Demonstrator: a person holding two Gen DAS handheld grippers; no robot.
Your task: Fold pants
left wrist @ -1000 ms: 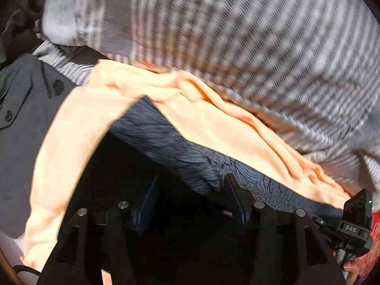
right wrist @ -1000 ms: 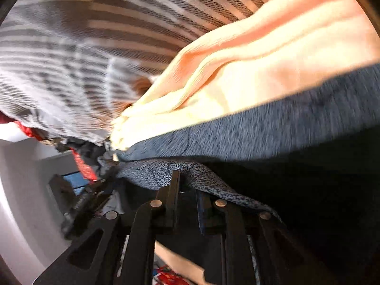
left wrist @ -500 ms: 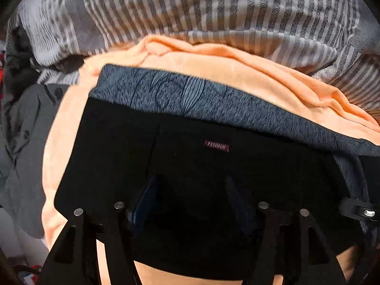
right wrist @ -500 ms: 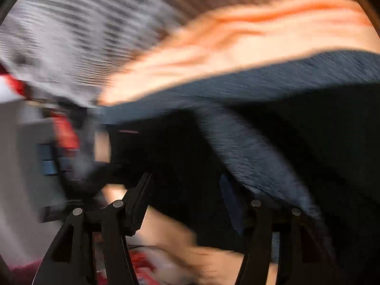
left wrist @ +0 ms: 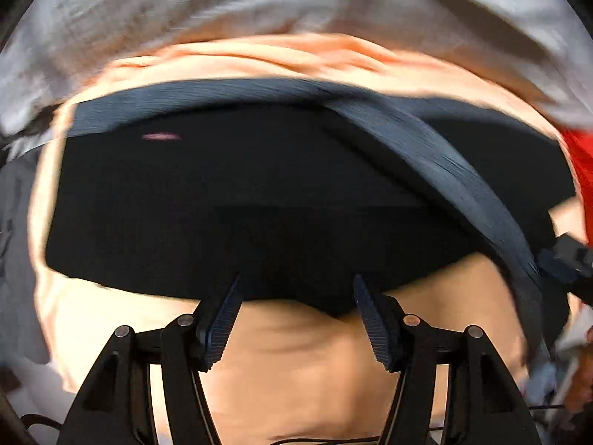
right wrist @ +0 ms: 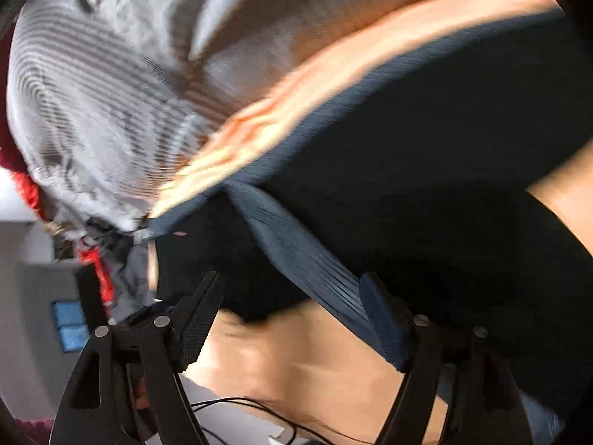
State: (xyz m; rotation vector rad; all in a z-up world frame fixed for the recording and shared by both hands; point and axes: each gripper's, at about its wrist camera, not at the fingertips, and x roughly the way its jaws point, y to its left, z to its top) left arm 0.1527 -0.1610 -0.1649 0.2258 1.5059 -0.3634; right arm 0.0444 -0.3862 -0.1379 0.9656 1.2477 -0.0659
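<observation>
Black pants (left wrist: 259,200) lie spread flat on a peach-orange cloth (left wrist: 296,367), right in front of both tools. A grey-blue heathered band (left wrist: 437,170), prob. the waistband or inner lining, runs along the far edge and then cuts diagonally across the black fabric toward the right. Small pink tag (left wrist: 161,136) shows on the black, far left side; too blurred to read.

Left gripper (left wrist: 296,285): jaws spread wide, nothing between them, tips sitting at the near hem of the pants, w/ peach cloth showing between the fingers. Right gripper (right wrist: 292,285): also parted wide, not clamping anything. The grey-blue band (right wrist: 304,256) drops down between its fingers and runs up against the right finger (right wrist: 381,319); can't tell if it actually touches.

Around that: peach cloth (right wrist: 281,118) wraps the pants on all sides, bunched in folds at the far edge. Beyond it a grey & white striped blanket (right wrist: 85,111) fills the background. Something red (left wrist: 582,163) at the right edge of the left view, more red fabric (right wrist: 98,263) at left of the right view. Thin black cable (right wrist: 259,408) trails under the right tool. Both views are motion-blurred.
</observation>
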